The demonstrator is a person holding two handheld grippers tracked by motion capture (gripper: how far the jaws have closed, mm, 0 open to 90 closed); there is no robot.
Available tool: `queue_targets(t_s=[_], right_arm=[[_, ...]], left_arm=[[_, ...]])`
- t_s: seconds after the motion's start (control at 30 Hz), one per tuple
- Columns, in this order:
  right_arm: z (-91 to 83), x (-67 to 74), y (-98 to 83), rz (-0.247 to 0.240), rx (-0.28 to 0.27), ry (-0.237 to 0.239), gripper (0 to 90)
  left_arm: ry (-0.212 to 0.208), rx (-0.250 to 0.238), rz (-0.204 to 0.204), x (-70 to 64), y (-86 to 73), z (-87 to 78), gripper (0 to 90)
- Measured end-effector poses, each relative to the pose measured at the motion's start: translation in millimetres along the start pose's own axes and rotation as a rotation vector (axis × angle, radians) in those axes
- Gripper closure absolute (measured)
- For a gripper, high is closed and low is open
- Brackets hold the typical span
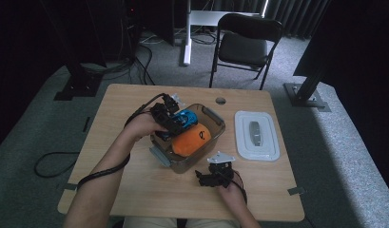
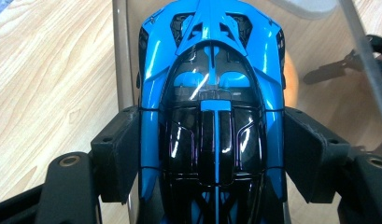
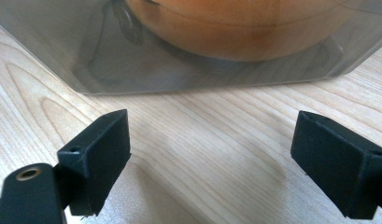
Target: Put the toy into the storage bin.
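**Blue toy car held over the box**

The toy car (image 2: 212, 112), blue with a black roof, sits clamped between my left gripper's (image 2: 212, 154) jaws; both pads press flat on its flanks at about the middle of the body, nose pointing away from the camera. In the high view the toy car (image 1: 186, 118) is at the far left part of the clear plastic box (image 1: 216, 118), above its rim, with my left gripper (image 1: 167, 119) coming in over the box's left wall. I can't tell whether the car's wheels touch anything below.

Just beside the car, inside the same box, lies an orange plush toy (image 1: 192, 139) with a small dark mark on it; it takes up the near half of the box. In the left gripper view a slice of the orange shows past the car's right side.

My right gripper (image 1: 216, 175) rests low on the wooden table (image 1: 135, 185), just in front of the box's near wall, pointing at it. In the right gripper view its jaws stand wide apart with bare wood between them, holding nothing; the box wall (image 3: 179, 70) and the plush toy (image 3: 235, 28) behind it are close ahead.

To the right of the box, apart from it, the white lid (image 1: 256, 135) lies flat on the table. A black folding chair (image 1: 244, 45) stands beyond the far edge.
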State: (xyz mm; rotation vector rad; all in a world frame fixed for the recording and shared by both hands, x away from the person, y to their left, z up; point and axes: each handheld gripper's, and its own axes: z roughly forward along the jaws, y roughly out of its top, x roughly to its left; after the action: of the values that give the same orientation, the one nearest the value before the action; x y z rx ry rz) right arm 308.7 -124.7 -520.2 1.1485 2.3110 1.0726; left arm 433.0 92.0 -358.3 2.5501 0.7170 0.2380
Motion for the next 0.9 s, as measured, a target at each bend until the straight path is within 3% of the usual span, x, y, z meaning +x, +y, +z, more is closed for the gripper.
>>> queue_targets(t_s=[0.53,0.9], right_arm=[[-0.5,-2.0,-0.3,0.006,0.002,0.008,11.6],[0.7,-1.7,-0.5,0.002,0.010,0.023,11.6]], left_arm=[[-0.014,0.031,0.014,0.8,2.1,25.0,28.8],[0.003,0.050,0.023,-1.6,2.0,35.5,28.4]])
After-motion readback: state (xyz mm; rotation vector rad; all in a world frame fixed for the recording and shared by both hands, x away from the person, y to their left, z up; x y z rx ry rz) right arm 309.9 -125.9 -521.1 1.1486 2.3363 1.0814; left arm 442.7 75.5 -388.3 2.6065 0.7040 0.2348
